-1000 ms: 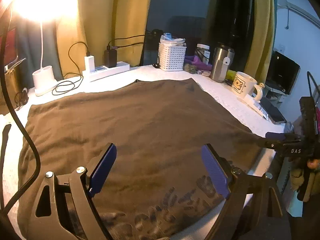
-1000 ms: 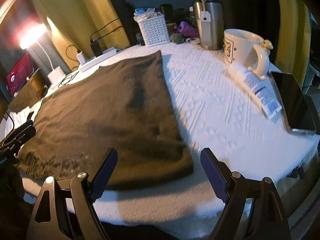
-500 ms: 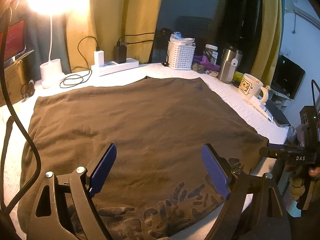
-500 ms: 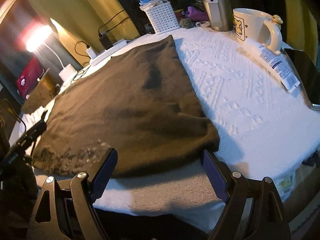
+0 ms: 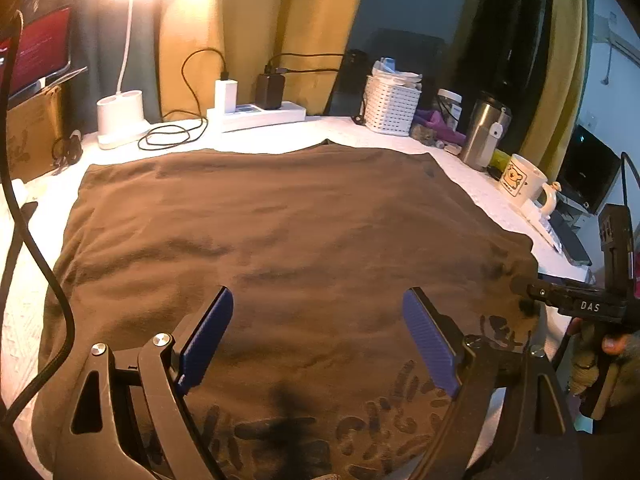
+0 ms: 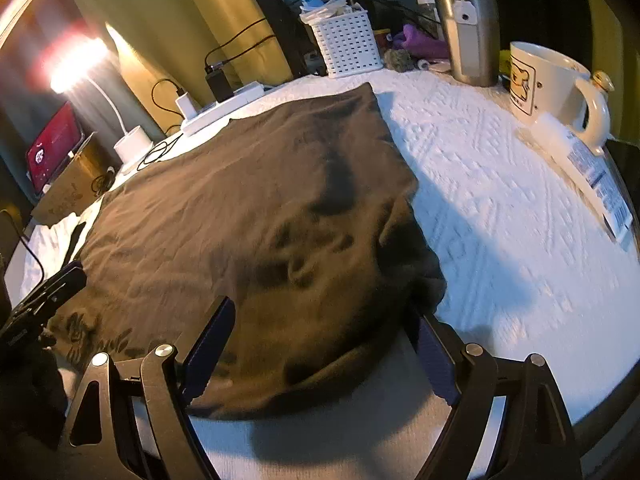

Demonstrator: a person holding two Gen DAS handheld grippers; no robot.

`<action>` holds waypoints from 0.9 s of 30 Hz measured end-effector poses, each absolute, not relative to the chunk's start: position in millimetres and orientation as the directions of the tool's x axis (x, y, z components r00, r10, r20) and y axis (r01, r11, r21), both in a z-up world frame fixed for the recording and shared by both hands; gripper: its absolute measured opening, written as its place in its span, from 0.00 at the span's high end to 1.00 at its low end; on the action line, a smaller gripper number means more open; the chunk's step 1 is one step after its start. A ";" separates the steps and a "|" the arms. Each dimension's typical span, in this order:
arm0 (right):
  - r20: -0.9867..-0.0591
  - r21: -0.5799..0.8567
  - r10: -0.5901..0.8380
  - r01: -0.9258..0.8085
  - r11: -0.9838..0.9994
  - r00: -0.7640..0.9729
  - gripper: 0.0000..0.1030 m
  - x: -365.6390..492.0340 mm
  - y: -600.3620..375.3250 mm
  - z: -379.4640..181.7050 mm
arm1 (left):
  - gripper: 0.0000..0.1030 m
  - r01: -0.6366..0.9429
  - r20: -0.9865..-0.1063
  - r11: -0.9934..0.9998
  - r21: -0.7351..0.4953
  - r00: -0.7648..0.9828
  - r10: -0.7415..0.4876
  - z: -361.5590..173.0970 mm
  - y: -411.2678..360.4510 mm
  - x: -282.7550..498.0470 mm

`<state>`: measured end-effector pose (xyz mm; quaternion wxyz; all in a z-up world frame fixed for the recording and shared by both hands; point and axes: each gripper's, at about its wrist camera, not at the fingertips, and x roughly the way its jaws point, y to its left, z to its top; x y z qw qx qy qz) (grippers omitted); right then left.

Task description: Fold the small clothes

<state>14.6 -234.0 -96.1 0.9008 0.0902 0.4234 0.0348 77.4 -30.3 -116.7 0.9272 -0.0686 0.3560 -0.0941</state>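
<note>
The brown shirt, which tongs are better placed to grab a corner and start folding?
Probably right. The right tongs straddle the brown shirt's near corner. The left tongs hover open over its printed middle, away from any edge.

Shirt (image 5: 280, 240) spread flat on the tablecloth (image 6: 500, 208), lamp (image 5: 119, 120) at 11 o'clock behind it, power strip (image 5: 260, 114) at 12, basket (image 5: 392, 110) at 1, flask (image 5: 482, 136) and mug (image 5: 520, 184) at 2, beside the shirt's right edge.
</note>
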 end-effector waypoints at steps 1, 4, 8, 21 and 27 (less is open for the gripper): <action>-0.755 0.181 0.131 0.012 0.983 0.642 0.16 17.8 -232.0 -97.0 | 0.16 0.122 -0.650 0.973 -0.198 0.727 -0.224 -118.1 -28.3 78.7; -0.759 0.145 0.104 0.011 0.989 0.643 0.17 29.5 -224.0 -98.8 | 0.16 0.113 -0.656 0.972 -0.206 0.721 -0.223 -122.7 -23.5 82.1; -0.759 0.142 0.103 0.009 0.990 0.642 0.18 48.7 -215.7 -99.1 | 0.16 0.108 -0.655 0.971 -0.214 0.721 -0.225 -124.0 -17.5 85.0; -0.767 0.116 0.077 0.019 0.993 0.638 0.28 105.4 -196.8 -100.4 | 0.16 0.078 -0.652 0.972 -0.223 0.729 -0.208 -123.7 17.3 93.9; -0.777 0.057 0.064 -0.031 0.998 0.626 0.62 123.6 -186.3 -102.7 | 0.16 0.046 -0.649 0.978 -0.204 0.741 -0.170 -120.2 40.5 100.8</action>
